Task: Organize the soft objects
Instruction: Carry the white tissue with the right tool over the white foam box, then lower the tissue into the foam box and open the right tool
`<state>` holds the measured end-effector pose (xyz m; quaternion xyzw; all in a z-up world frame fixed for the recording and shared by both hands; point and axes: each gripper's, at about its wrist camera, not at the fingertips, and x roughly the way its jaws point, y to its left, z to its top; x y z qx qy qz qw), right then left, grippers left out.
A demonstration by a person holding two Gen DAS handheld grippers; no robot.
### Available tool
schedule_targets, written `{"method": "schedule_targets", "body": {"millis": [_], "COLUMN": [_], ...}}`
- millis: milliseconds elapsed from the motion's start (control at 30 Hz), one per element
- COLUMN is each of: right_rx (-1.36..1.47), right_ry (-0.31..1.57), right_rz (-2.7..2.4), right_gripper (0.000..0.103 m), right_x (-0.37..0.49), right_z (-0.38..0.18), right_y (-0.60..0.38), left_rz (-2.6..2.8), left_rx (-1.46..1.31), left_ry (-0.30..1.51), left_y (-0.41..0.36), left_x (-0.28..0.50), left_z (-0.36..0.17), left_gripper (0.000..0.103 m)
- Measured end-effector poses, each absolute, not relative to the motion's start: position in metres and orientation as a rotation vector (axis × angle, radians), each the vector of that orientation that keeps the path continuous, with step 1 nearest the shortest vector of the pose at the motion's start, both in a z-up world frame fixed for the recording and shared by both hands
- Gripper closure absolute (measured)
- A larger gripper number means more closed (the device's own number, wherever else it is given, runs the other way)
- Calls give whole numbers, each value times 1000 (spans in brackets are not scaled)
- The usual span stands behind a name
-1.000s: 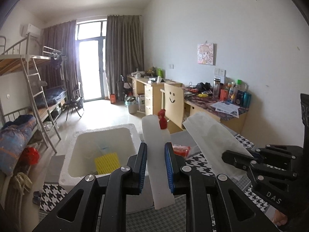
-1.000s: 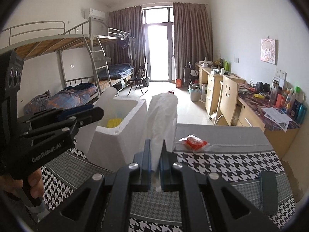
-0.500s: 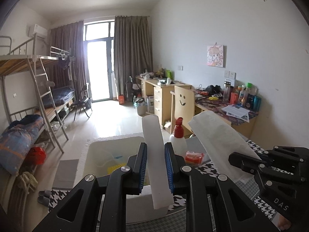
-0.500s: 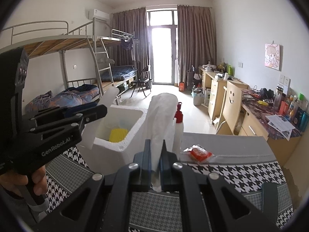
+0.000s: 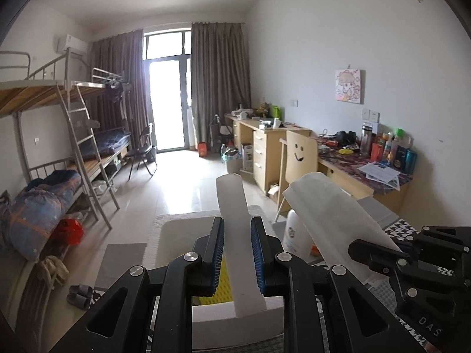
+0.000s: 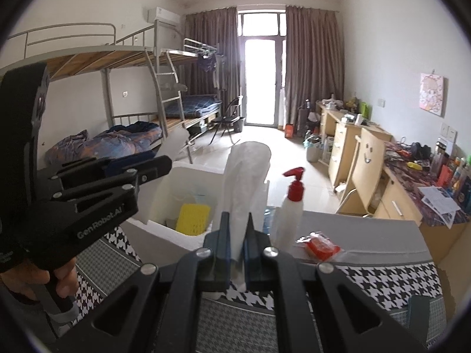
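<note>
We hold a white foam sheet (image 5: 238, 253) in our left gripper (image 5: 238, 260), its blue-lined fingers (image 5: 218, 253) clamped on the sheet's two sides so that it stands up and tilts away from us. In our right gripper (image 6: 236, 245) we hold a white plastic bag (image 6: 245, 182), pinched tight at its lower end and rising limp above the jaws. In the left wrist view the same bag (image 5: 329, 209) slants up out of the right gripper (image 5: 379, 253) just beside the foam sheet. Both things hang over the near edge of a white foam box (image 6: 164, 229), which sits on a table (image 6: 368, 270) with a houndstooth cloth. Inside the box lies a yellow sponge (image 6: 192, 217). Just to the right of the box stands a white pump bottle (image 6: 290, 206) with a red top, and beside that a small red packet (image 6: 321, 245) in clear wrap lies on the cloth. A hand (image 6: 44, 276) grips the left gripper's handle at the lower left of the right wrist view. Beyond the table are bunk beds (image 6: 132, 97), a row of desks (image 5: 276, 147) and a curtained glass door (image 6: 262, 79).
</note>
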<state>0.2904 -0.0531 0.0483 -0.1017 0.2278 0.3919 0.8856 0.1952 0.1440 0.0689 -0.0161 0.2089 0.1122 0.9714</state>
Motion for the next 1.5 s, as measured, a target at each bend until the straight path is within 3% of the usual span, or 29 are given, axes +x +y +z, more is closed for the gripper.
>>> {"method": "schedule_targets", "body": {"millis": [833,867,967,1067,1233,1500], "right_rx": [-256,-257,-257,-253,-253,-261], "right_ry": [503,504,504,507,513,517], "right_rz": [858,858,856,856,857,871], "right_gripper": [94,94,94,94,94,94], "right_x": [302,303,303,307,309,308], "right_z": [43,43,43,43,42,41], "right_y": [-15,-15,-14,-14,-12,-4], "left_rz": [271,275,291,314,349,392], "left_rx": [-86,-87,-88,-90,-90,-95], "left_ry": [528,533,531,511,485,455], "left_y": [181,183,185,187,191,197], "left_x": [225,225,224,219,208,194], "left_z": [39,38,38,41,46,51], "left_gripper": [79,77,46,24,9,1]}}
